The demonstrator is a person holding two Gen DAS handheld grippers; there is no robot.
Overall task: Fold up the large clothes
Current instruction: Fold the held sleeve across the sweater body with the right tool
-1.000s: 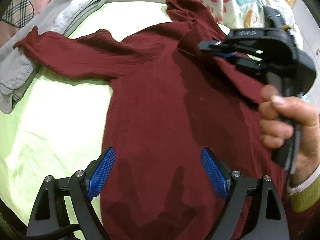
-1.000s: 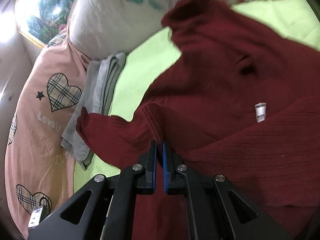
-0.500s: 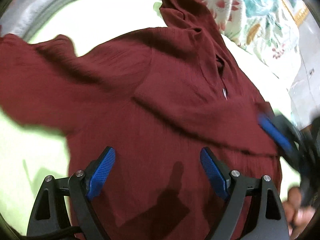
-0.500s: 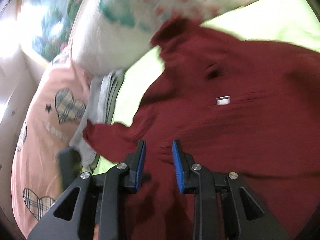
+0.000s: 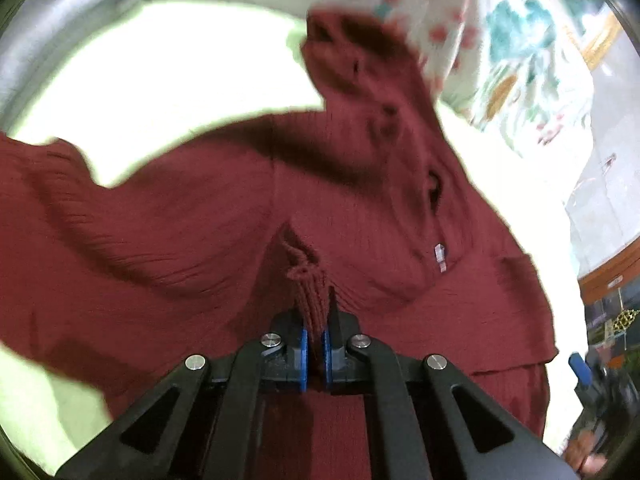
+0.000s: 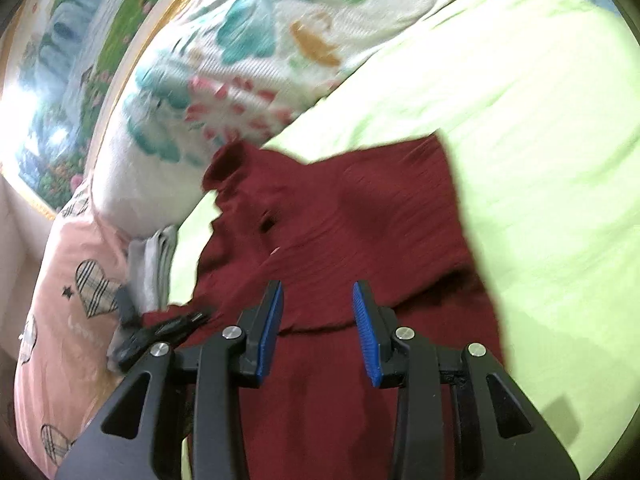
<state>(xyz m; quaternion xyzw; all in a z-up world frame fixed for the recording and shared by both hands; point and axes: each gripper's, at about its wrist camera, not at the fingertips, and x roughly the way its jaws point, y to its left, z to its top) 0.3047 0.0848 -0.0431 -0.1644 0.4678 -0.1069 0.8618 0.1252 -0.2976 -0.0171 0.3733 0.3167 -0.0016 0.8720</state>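
Left wrist view: the maroon sweater lies spread on the pale green bedsheet, collar toward the floral pillow. The left gripper is pinched tight on a ridge of ribbed knit, bunched up between its blue pads. The right gripper stands wide apart over the lower body of the garment, holding nothing.

Handling, judged: the knit looks soft, limp and moderately weighty; it should drape and stretch rather than hold a crease, and a mid-panel pinch such as this will drag surrounding cloth. Hems, shoulder seams or cuffs look the sounder places to grip (the ribbing there appears firmer).

Room: open sheet lies on the garment's right side in the right wrist view. The opposite side is crowded by a grey folded cloth and a pink heart-print quilt. Pillows border the collar end.
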